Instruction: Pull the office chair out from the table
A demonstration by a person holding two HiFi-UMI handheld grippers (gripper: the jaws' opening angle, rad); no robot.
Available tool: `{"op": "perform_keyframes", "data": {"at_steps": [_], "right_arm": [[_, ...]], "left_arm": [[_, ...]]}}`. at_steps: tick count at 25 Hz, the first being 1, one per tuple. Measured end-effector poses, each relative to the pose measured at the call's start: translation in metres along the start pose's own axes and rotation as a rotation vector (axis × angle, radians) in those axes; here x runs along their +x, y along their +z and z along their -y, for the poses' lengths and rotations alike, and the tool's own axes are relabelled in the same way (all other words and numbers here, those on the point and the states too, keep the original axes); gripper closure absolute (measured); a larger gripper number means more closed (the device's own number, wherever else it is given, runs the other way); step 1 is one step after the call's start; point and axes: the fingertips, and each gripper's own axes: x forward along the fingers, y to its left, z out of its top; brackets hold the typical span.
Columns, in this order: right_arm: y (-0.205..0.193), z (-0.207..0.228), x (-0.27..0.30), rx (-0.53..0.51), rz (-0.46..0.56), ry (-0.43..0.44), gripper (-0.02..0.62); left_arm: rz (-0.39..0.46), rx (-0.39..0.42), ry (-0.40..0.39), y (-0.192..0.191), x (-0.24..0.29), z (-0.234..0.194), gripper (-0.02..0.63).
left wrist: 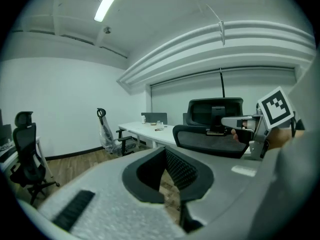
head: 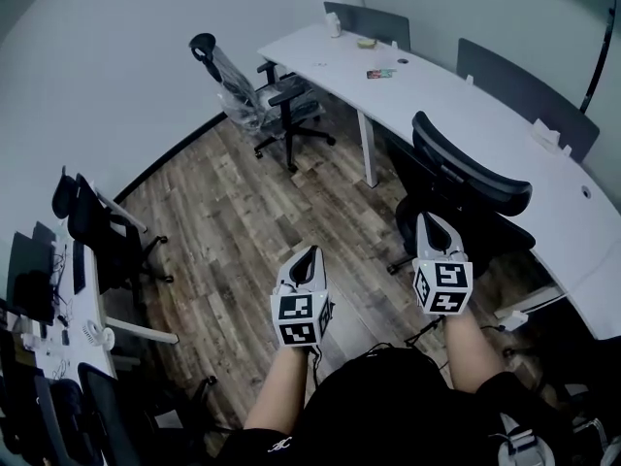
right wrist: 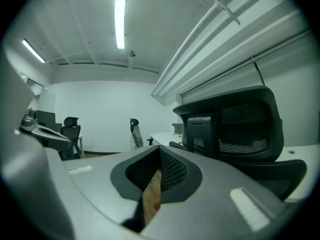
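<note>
Office chair (head: pixel 473 177) just beyond closed right tongs (head: pixel 433 221), right of closed left tongs (head: pixel 310 254).

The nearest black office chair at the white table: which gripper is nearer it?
Right. The right gripper is close behind the office chair; the left gripper is over the floor, farther to its left.

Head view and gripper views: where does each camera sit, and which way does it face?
Head view: on the person's head, facing steeply down at floor, table and office chair; forearms, left gripper and right gripper show.
Left gripper view: on the left gripper, facing along its shut jaws toward the office chair; right gripper shows at right.
Right gripper view: on the right gripper, along its shut jaws; left gripper shows at left.
All three share the office chair.
</note>
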Motion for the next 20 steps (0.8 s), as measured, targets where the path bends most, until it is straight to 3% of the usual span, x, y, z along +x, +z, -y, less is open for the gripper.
{"op": "perform_keyframes", "data": {"at_steps": [5,15,20], "right_arm": [[0.003,0.010,0.019,-0.006,0.004,-0.041,0.586],[0.010,0.035,0.023,-0.008,0.001,-0.106,0.586],[0.014,0.051,0.019,0.026,0.010,-0.193,0.586]], "left_arm": [[0.030,0.001,-0.047,0.021,0.044,-0.008,0.597],[0.028,0.006,-0.194,0.030,0.102,0.025,0.597],[0.027,0.067,-0.281,0.039,0.137,0.027,0.597]]}}
